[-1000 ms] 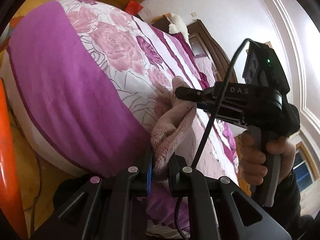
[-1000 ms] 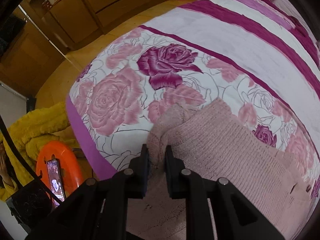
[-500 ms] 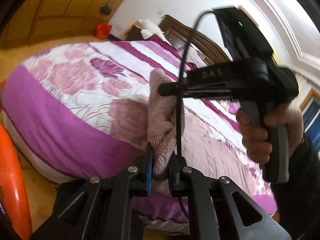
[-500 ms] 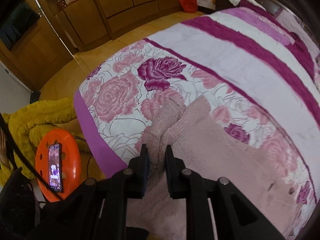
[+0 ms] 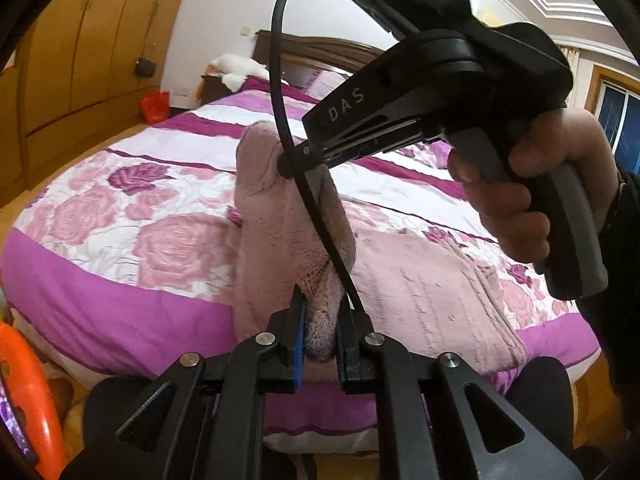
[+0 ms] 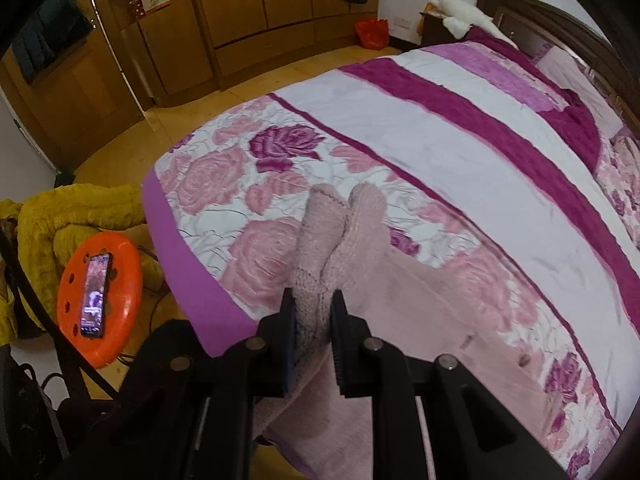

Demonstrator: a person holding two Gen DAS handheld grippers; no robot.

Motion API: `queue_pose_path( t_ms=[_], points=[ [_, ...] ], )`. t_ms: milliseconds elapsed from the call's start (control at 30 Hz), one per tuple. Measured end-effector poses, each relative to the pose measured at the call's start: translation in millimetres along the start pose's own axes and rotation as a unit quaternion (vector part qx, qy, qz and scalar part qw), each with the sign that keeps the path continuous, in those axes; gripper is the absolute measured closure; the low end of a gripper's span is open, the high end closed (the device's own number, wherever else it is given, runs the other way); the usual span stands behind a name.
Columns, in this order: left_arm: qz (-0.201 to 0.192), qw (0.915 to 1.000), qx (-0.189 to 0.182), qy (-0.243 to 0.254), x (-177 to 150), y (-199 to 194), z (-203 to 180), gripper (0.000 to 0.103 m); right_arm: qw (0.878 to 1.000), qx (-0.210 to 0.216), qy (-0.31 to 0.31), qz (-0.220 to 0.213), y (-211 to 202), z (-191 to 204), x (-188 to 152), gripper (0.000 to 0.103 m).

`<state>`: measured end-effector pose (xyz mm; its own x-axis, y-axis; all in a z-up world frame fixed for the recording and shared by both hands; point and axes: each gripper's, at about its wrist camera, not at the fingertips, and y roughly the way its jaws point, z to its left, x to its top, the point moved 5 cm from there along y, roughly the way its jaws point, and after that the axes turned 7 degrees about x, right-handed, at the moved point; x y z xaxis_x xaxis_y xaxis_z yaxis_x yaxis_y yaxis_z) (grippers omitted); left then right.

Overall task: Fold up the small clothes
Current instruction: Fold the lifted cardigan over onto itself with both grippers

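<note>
A pale pink knitted garment (image 5: 424, 288) lies on the bed, and its near edge is lifted off the cover. My left gripper (image 5: 320, 334) is shut on a bunched fold of that edge. In the left wrist view the right gripper (image 5: 290, 164) reaches in from the right, held by a hand (image 5: 532, 196), and pinches the garment higher up. In the right wrist view my right gripper (image 6: 314, 316) is shut on a fold of the pink garment (image 6: 340, 236), which rises in two humps ahead of the fingers. A black cable (image 5: 304, 184) hangs across the cloth.
The bed (image 6: 460, 128) has a rose-patterned cover with purple and white stripes. An orange stool (image 6: 100, 284) with a phone (image 6: 94, 296) on it stands at the bed's near left corner, beside a yellow fleece heap (image 6: 72, 216). Wooden wardrobes (image 6: 256, 4) line the far wall.
Both grippers rose and drew back from the bed, lifting the garment's edge higher. The left gripper rolled, so the bed now looks level. Both grips held.
</note>
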<state>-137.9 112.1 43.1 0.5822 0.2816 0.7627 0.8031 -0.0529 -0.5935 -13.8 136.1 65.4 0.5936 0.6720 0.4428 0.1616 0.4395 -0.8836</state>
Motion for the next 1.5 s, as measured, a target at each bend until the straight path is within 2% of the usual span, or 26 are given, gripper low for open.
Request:
queue_pose_path(
  t_ms=[200, 400, 667, 900, 1200, 1500],
  points=[
    [0.014, 0.9994, -0.002, 0.03, -5.2, 4.5, -33.0, 0.103, 0.999, -0.028, -0.015, 0.007, -14.7, -22.5, -21.4, 0.088],
    [0.026, 0.9976, -0.002, 0.064, -13.5, 10.0, -62.0, 0.103, 0.999, -0.034, -0.009, 0.003, -25.4, -41.4, -44.2, 0.087],
    [0.042, 0.9955, -0.028, 0.081, -12.6, 17.4, -89.3, 0.103, 0.999, -0.043, -0.013, 0.013, -34.2, -71.1, -71.1, 0.088],
    [0.046, 0.987, -0.047, 0.147, -12.7, 17.6, -140.9, 0.103, 0.996, -0.079, -0.03, 0.028, -54.8, -97.1, -98.3, 0.087],
    [0.052, 0.9749, -0.041, 0.212, -24.2, 27.0, -195.0, 0.103, 0.995, -0.097, 0.008, 0.022, -78.6, -136.3, -134.1, 0.088],
    [0.06, 0.9731, -0.056, 0.215, -26.8, 32.2, -215.4, 0.103, 0.995, -0.096, 0.034, 0.012, -93.2, -159.7, -153.2, 0.088]
  ],
)
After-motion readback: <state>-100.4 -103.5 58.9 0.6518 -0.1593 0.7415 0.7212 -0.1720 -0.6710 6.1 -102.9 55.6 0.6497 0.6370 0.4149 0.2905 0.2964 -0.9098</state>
